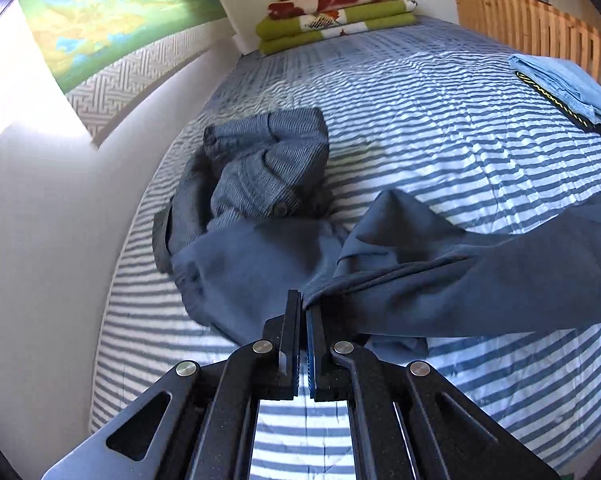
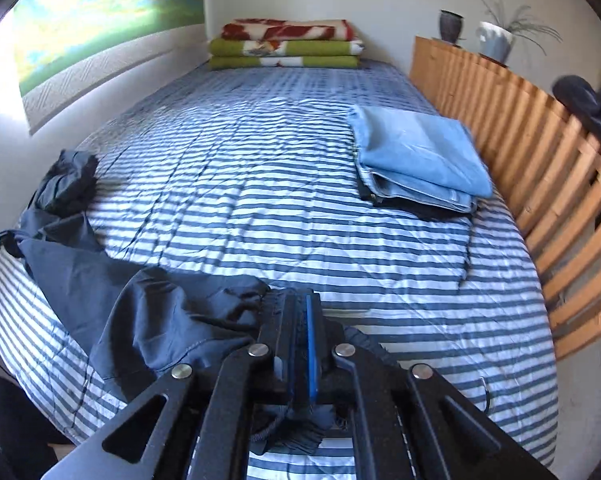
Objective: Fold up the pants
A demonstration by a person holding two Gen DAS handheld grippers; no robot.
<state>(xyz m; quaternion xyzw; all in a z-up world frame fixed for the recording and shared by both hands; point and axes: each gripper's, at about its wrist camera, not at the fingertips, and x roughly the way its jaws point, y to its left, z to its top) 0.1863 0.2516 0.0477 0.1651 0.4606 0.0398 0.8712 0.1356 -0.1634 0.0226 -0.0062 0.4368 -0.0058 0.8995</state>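
- The dark blue pants (image 1: 440, 280) are seen spread loosely across the near part of the bed (image 1: 440, 140), over its blue-and-white striped cover; in the left wrist view the cloth runs from centre-left to the right edge of the frame, creased and raised in a ridge at centre.
- In the right wrist view the same pants (image 2: 140, 300) fill the lower left, rumpled, with one end trailing toward the left edge of the frame.
- A second garment of grey ribbed cloth with buttons (image 1: 264, 168) lies bunched just beyond the pants, left of centre in the left wrist view — whether it rests on the pants cannot be told.
- The left tool (image 1: 303, 308) is shown at the bottom centre of its frame, its fingers drawn nearly together, and a folded edge of the pants is pinched between the tips.
- The right tool (image 2: 300, 304) is likewise closed tight at the bottom centre of its frame; gathered, pleated cloth of the pants is clamped between its fingers, and more cloth with a dark cord hangs below them.
- Both tools are held low over the near edge of the bed, pointed along its length.
- A folded light blue stack (image 2: 416, 160) lies at right of the bed, beside a wooden slatted rail (image 2: 540, 168); folded blankets (image 2: 284, 44) are piled at the far end.
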